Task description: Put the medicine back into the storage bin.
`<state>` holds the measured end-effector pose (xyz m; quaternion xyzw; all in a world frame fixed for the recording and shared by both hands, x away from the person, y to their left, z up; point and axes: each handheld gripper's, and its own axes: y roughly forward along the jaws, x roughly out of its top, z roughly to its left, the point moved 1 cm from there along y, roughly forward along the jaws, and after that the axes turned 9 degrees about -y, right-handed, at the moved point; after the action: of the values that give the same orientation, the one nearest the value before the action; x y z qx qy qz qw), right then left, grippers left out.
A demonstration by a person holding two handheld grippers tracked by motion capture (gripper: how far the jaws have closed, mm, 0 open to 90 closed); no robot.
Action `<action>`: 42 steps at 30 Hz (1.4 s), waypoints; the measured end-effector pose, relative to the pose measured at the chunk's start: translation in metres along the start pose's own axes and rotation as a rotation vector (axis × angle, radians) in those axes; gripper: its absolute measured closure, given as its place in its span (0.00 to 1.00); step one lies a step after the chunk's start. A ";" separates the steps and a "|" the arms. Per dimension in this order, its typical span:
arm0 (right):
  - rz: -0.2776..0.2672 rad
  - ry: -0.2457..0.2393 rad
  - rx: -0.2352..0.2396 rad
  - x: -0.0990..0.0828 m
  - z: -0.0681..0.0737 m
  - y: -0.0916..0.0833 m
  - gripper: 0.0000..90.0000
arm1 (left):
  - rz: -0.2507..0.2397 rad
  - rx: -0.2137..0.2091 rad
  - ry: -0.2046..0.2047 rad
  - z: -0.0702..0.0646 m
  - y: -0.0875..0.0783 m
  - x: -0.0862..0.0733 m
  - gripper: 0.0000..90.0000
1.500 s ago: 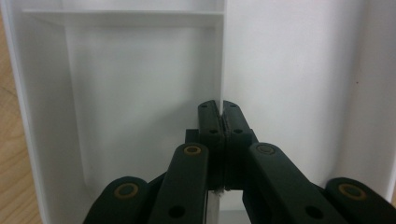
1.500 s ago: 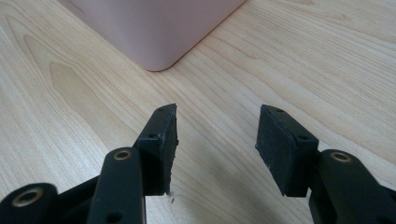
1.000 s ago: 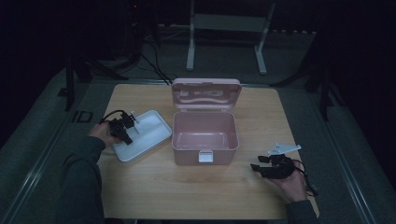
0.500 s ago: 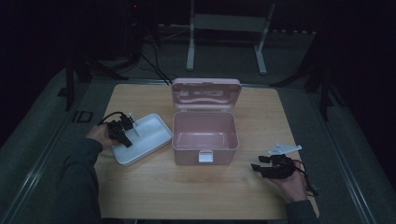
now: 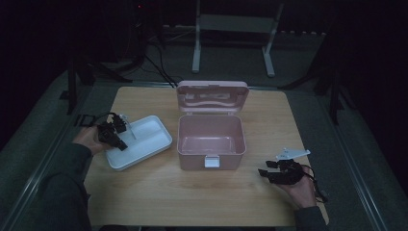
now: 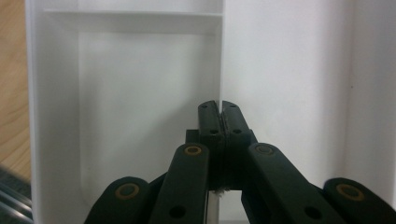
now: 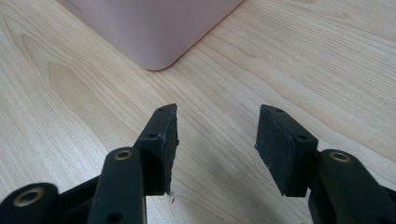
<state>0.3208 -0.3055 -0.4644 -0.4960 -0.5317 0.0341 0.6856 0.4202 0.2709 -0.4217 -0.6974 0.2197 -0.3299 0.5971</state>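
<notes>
The wooden counter (image 5: 202, 192) carries the work, with a dark room behind it: grey floor, a pale metal stand (image 5: 235, 29) at 12 o'clock and cables trailing beside it. At the counter's centre sits the pink storage box (image 5: 210, 139), its lid (image 5: 212, 96) thrown back and its interior bare as far as the high view shows. At 9 o'clock of the box lies the white divided tray (image 5: 149, 144), close to but apart from it. The left hand-held gripper (image 5: 119, 131) sits over the tray's 9 o'clock end with its jaws pressed together on the tray's thin partition wall (image 6: 220, 60); a pinch on the tray, ready for a lift, seems the step in hand. Judging by the open, empty box, the tray probably belongs inside it, so seating it and shutting the lid are not yet done. The right hand-held gripper (image 5: 267, 169) rests at 4 o'clock of the box, jaws spread with nothing between them, over bare wood.
</notes>
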 end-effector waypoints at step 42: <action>-0.004 0.005 -0.001 -0.001 -0.001 0.001 0.53 | -0.034 -0.019 0.295 -0.077 -0.065 0.044 0.99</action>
<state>0.3216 -0.3062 -0.4652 -0.4953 -0.5310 0.0312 0.6868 0.3892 0.1999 -0.3440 -0.6507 0.2964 -0.4369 0.5457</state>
